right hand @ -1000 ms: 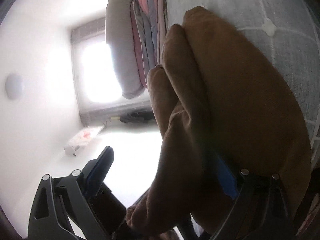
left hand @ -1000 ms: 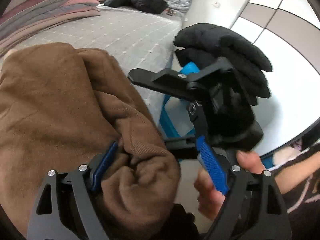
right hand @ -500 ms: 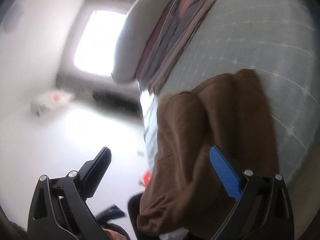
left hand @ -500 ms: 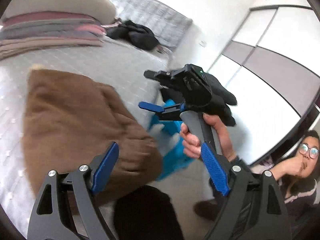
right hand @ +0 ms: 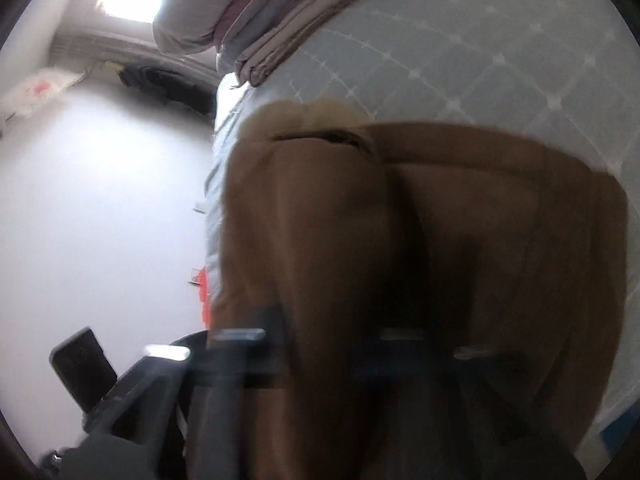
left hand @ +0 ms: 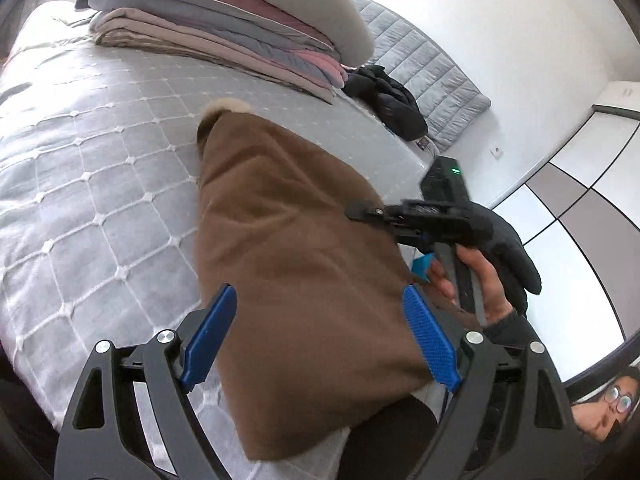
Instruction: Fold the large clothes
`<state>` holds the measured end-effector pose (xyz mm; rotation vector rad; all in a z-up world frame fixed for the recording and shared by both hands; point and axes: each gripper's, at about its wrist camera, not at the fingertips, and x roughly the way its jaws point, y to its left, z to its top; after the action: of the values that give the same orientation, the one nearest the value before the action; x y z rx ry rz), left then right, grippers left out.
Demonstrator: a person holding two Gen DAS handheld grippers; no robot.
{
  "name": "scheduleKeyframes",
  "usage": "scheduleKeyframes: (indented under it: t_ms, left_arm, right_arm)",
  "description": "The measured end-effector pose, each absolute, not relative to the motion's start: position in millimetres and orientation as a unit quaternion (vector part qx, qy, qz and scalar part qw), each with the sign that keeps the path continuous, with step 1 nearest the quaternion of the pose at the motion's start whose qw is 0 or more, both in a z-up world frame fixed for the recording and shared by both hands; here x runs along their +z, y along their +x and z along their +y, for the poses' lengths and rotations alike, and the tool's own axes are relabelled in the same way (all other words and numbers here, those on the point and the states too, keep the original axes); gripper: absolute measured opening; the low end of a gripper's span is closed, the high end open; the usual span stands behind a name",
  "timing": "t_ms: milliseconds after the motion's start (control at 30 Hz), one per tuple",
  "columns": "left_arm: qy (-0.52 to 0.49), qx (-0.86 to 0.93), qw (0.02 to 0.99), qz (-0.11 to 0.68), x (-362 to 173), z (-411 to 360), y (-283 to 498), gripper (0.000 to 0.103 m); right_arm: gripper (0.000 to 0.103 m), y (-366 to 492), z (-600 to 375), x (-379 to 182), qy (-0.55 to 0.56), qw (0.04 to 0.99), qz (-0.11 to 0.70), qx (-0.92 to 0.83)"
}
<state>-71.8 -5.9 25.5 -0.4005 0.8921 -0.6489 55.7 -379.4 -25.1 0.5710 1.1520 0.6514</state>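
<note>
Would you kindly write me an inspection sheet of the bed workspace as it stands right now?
Surface: quilted grey bedspread, diamond-stitched, lying flat.
Job's things: brown coat folded into a bundle on the bed, pale fur trim at its far end, near end overhanging the bed edge.
Clutter: stack of folded bedding with a pillow on top; black jacket crumpled beyond it.
Grippers: left gripper open above the coat, holding nothing; right gripper over the coat's right edge, state unclear, and its own view is motion-blurred.
Cables: nothing seen.
Surroundings: white wall, panelled wardrobe, a person with glasses watching from the lower right corner.
</note>
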Motion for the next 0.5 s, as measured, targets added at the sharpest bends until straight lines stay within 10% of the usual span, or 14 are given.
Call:
scheduleKeyframes:
  t_ms: [233, 500]
  left_arm:
    - [-0.180, -0.359, 0.824, 0.401, 34, -49, -51, 0.081]
    - [-0.110, -0.378, 0.802, 0.449, -24, -109, -40, 0.085]
  right_arm:
    - [0.016, -1, -423, 16, 0.274, 0.789, 0.458, 0.303]
    - [0.026, 2, -472, -91, 0.386, 0.737, 0.492, 0.257]
